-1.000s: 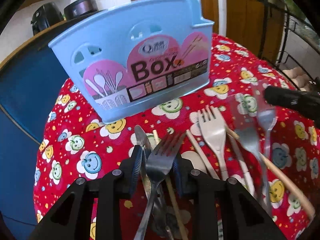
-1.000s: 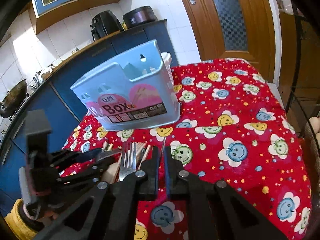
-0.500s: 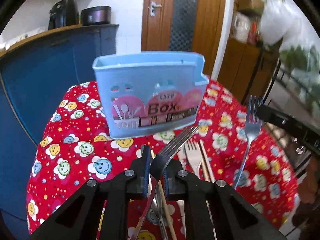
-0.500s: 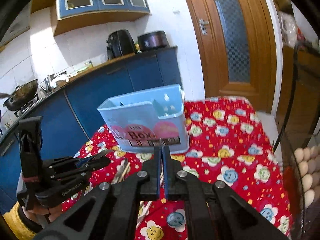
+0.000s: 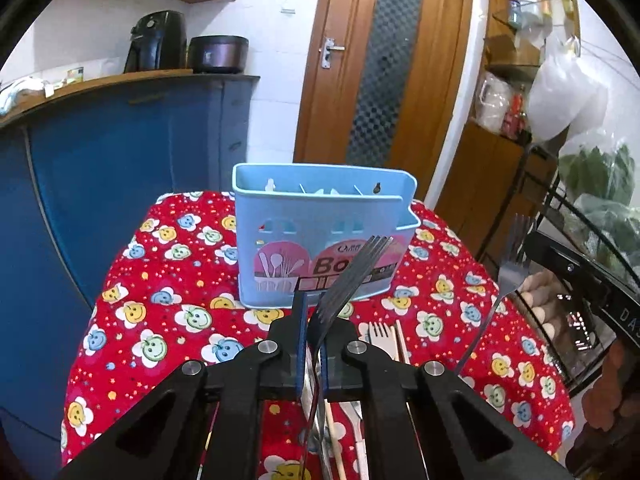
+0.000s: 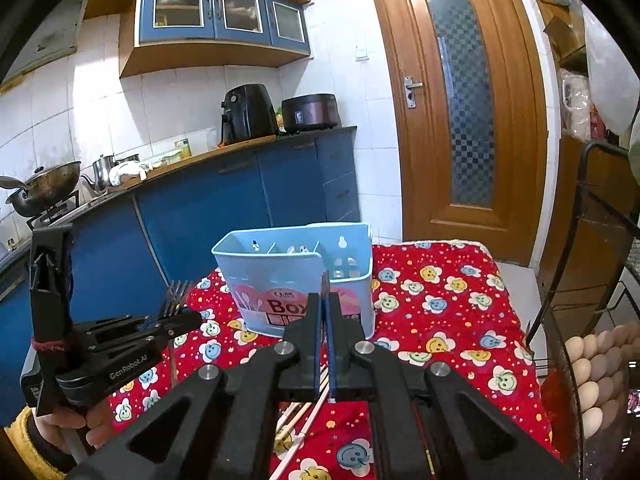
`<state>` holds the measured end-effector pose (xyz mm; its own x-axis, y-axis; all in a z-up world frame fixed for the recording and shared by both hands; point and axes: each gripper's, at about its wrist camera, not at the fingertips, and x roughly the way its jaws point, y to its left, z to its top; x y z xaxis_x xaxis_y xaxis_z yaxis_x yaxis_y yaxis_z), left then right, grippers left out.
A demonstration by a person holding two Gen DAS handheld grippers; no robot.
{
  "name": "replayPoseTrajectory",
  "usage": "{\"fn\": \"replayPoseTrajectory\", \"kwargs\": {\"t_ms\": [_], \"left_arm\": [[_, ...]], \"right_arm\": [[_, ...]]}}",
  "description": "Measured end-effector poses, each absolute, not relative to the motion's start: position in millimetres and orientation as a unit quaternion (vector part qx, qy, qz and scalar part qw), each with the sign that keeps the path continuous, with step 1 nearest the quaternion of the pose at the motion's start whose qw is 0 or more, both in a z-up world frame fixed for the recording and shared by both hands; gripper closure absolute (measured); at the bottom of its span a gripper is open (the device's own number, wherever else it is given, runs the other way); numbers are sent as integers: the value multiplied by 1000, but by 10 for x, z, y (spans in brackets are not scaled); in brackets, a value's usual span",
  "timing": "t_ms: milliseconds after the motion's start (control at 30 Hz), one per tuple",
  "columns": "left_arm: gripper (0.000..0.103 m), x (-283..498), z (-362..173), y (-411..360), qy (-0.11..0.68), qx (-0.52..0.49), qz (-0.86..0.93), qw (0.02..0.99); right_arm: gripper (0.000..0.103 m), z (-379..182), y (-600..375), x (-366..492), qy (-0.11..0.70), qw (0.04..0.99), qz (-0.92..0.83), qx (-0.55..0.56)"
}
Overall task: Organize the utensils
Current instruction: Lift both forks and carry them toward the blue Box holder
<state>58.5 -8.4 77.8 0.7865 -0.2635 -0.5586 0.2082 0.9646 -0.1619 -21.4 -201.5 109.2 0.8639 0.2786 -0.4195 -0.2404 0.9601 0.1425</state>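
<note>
**Both tongs loaded with forks, short of the holder: slip and mis-slot risks**

Left tongs: clenched on the neck of a dark steel fork, jaws having just been closing onto it. The fork stands skewed between the pads, tines up and leaning right, handle trailing below.

Right tongs: clenched on a thin silver metal fork, seen edge-on in the right wrist view; the left wrist view shows its tines up and its stem hanging free beneath.

Risks (judgement):
- Skewed left-hand grip on a narrow neck; the fork may pivot or slide out on tilting.
- Tines-up carry means each fork must be turned or lowered handle-first; the long free stems could strike the holder's rim and tip it.
- Both tongs are near each other; the forks could clash at the opening.

Container: light blue plastic utensil holder with a pink "Box" label, upright on the red smiley-flower cloth of the desk, beyond both tongs. Dividers make several compartments; pale tips show inside, contents unclear.

Loose on the cloth: a white plastic fork and pale wooden chopsticks.
</note>
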Motion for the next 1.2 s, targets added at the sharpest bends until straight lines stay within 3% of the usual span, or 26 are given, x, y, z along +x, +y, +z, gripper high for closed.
{"fn": "replayPoseTrajectory", "kwargs": {"t_ms": [1200], "left_arm": [[100, 465, 1593, 94, 207, -46, -134, 968]], "right_arm": [[100, 1871, -1882, -222, 142, 985, 98, -13]]}}
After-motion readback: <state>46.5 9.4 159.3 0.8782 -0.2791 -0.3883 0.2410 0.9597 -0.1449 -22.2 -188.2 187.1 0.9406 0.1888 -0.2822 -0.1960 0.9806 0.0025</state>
